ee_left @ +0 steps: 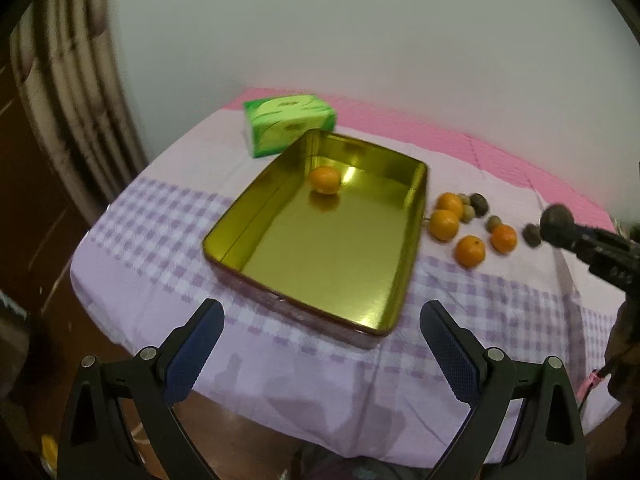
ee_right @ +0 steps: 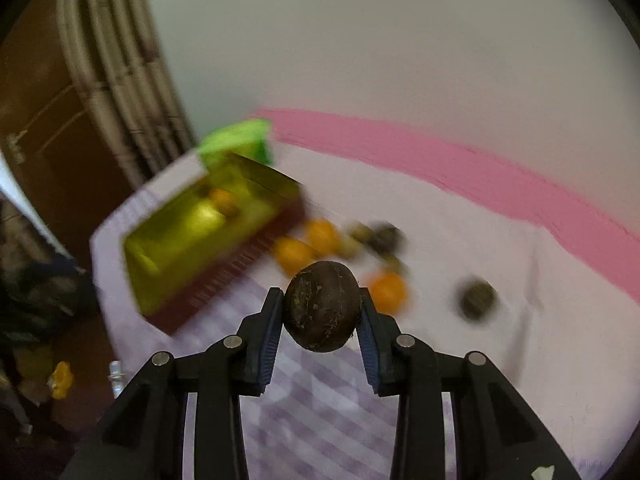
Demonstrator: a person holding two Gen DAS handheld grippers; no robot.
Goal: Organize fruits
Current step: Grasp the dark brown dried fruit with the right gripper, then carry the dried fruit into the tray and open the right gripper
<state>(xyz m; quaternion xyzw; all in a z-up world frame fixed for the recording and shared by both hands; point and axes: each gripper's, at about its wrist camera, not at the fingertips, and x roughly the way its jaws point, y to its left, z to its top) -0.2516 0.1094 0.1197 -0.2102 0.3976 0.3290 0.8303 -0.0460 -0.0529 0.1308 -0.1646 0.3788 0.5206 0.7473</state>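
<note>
1. The left claw (ee_left: 320, 344) hangs nearest the camera with its blue pads spread wide and nothing between them, above the near edge of the bench (ee_left: 168, 216), which is covered in a lilac checked cloth.
2. The right claw (ee_right: 322, 314) is pinching a dark brown round fruit (ee_right: 322, 306) between its 2 blue pads, lifted clear of the cloth; in the left wrist view it enters from the right edge with the fruit at its tip.
3. Just beyond the left claw sits a gold tin (ee_left: 240, 216), open at the top, with 1 orange (ee_left: 325, 179) lying in its far part near the back wall.
4. To the right of the tin, on the cloth, lie 4 more oranges (ee_left: 444, 224) close together, with several small dark and greenish fruits (ee_left: 479, 202) among and just behind them.
5. 1 dark fruit (ee_right: 476, 300) lies apart from the group, to the right of the held one in the right wrist view; that view is blurred.
6. Behind the tin's far left corner stands a green box (ee_left: 280, 122), touching or just beside the tin.
7. A pink band of cloth (ee_left: 500, 152) runs along the far edge, with a pale wall behind.
</note>
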